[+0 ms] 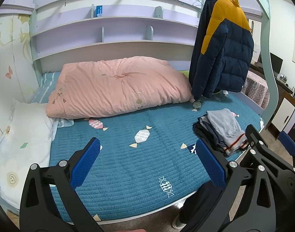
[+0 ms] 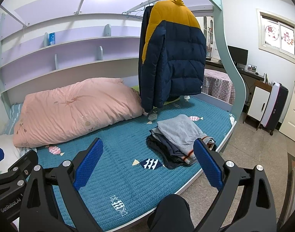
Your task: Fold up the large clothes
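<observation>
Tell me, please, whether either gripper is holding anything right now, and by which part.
Nothing is held. The left gripper and right gripper are both open above the bed cover; the puffer jacket hangs untouched.

My left wrist cam sits low at the bed's near edge, looking across the teal bedspread (image 1: 128, 164) toward the shelves (image 1: 112, 36). My right wrist cam is just beside it, angled further right, catching floor and desk. Both share the pink duvet (image 1: 118, 85) (image 2: 75, 110), hanging jacket (image 1: 225, 46) (image 2: 172, 54) and folded pile (image 1: 223, 129) (image 2: 180, 137), all near.
</observation>
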`<state>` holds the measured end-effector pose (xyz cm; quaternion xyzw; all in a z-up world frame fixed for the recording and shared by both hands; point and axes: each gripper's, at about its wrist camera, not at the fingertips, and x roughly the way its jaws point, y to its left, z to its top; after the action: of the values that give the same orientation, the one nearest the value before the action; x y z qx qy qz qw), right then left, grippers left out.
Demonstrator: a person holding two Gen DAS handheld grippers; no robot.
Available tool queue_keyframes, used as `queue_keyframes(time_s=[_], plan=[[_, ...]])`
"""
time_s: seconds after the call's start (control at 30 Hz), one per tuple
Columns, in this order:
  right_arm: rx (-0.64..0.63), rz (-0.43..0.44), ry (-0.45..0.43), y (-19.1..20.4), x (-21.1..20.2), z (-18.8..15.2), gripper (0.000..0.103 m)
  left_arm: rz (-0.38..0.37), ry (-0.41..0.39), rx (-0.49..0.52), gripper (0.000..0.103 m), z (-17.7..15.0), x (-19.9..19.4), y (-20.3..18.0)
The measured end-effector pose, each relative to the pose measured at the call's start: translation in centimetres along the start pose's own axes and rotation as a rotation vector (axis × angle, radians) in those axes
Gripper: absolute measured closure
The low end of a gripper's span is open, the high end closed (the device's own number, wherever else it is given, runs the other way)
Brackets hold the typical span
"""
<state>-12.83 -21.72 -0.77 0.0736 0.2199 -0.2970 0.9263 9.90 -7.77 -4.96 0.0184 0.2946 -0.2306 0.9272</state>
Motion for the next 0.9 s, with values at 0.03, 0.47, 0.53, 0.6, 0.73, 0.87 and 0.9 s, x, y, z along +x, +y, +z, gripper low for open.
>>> queue_keyframes(time_s=[0.03,0.47,0.53,0.6,0.73,0.87,0.9], plan=[[-0.003,0.001,0.001,0.0,0.0,0.0,0.012,0.001,0.002,0.000,0.004,0.0,0.0,0.1],[-0.009,0.009,0.019,-0.3,1.0,-0.3,0.012,0.007,0.018,0.007,0.004,-0.2,0.5,0.2],[-0.011,0.009,0.019,-0.4,1.2,-0.2,0.012,0.006,0.019,0.006,0.004,-0.2,0.5,0.2],[-0.011,0.008,0.020,-0.4,1.2,-0.2,0.012,0.009,0.021,0.009,0.004,-0.3,0.5,0.1],[-0.015,0.000,0.018,-0.5,1.3,-0.4,0.012,0.022,0.018,0.020,0.004,-0.5,0.7,0.0],[-0.014,0.008,0.024,-0.7,1.7,-0.4,0.012,0.020,0.021,0.019,0.004,-0.8,0.8,0.1],[-0.016,0.008,0.023,-0.8,1.7,-0.4,0.012,0.021,0.019,0.021,0.004,-0.7,0.7,0.1]])
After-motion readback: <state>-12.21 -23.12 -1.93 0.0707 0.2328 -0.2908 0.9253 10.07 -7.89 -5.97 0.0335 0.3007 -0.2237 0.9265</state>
